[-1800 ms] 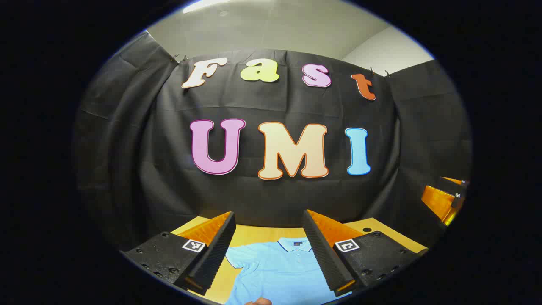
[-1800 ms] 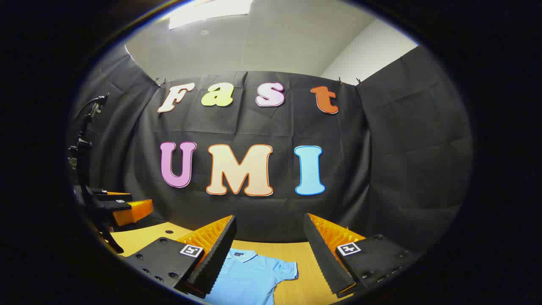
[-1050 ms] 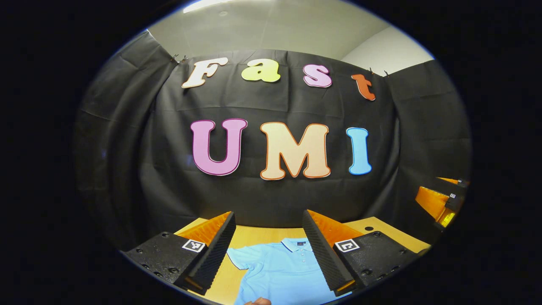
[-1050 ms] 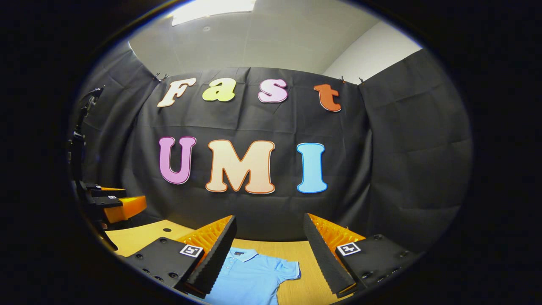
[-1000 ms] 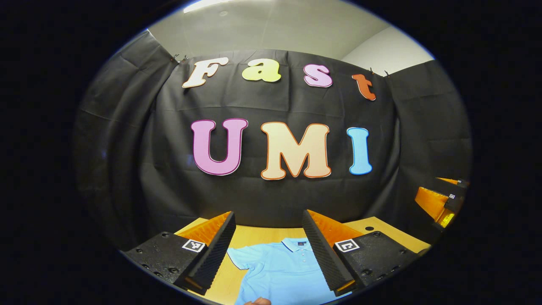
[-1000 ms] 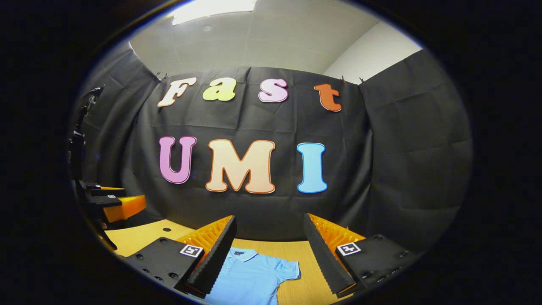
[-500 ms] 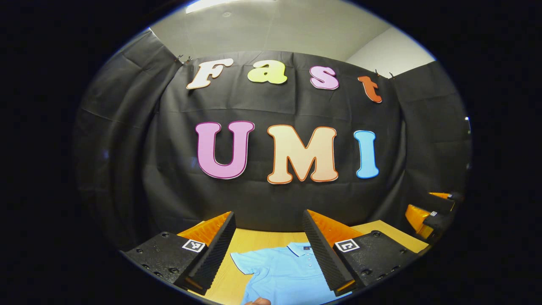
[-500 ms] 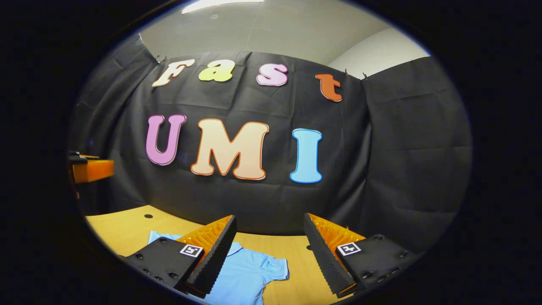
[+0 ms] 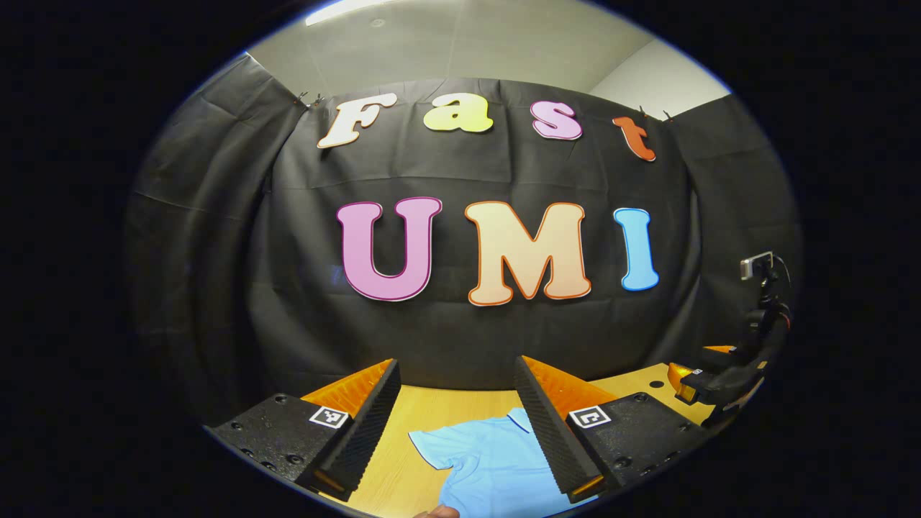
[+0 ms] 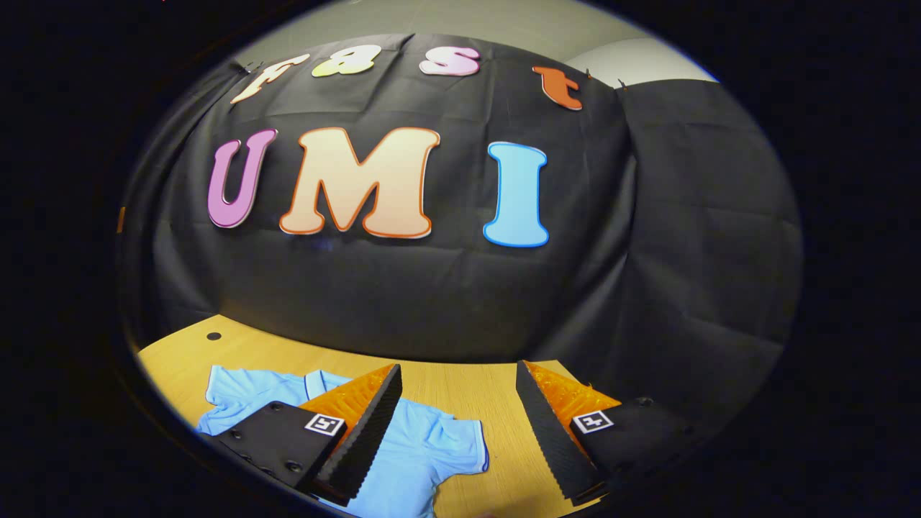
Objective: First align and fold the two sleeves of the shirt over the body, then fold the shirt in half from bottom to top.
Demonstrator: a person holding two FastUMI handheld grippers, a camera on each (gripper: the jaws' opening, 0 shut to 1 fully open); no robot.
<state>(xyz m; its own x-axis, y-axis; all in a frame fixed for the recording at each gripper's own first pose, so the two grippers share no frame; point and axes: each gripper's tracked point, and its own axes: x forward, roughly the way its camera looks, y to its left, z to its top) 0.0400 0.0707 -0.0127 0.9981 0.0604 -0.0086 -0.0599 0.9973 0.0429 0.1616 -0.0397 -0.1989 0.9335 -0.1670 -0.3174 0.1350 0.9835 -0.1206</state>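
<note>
A light blue short-sleeved polo shirt (image 10: 424, 450) lies flat and unfolded on the pale wooden table (image 10: 460, 392), collar toward the black cloth wall at 12 o'clock, so its long axis runs from 6 to 12 o'clock in both views.

In the right gripper view, the right gripper (image 10: 460, 439) hangs above the table with its jaws spread wide and nothing between them. The shirt's right sleeve (image 10: 460, 444) sits in the gap just inside the left-hand finger, at about 7 o'clock from the midpoint, while the collar and far sleeve trail off toward 9 o'clock.

In the left gripper view, the left gripper (image 9: 460, 435) is likewise wide open and empty, held above the table. The shirt's left sleeve (image 9: 432, 440) lies between its fingers, at about 7 o'clock, and the body runs down toward 6 o'clock. The right gripper also shows at 3 o'clock, low near the table edge.

Neither sleeve is folded yet. The right gripper looks lower and nearer its sleeve, so it is probably better placed to take hold first; each sleeve then needs carrying across the long axis onto the body.
</note>
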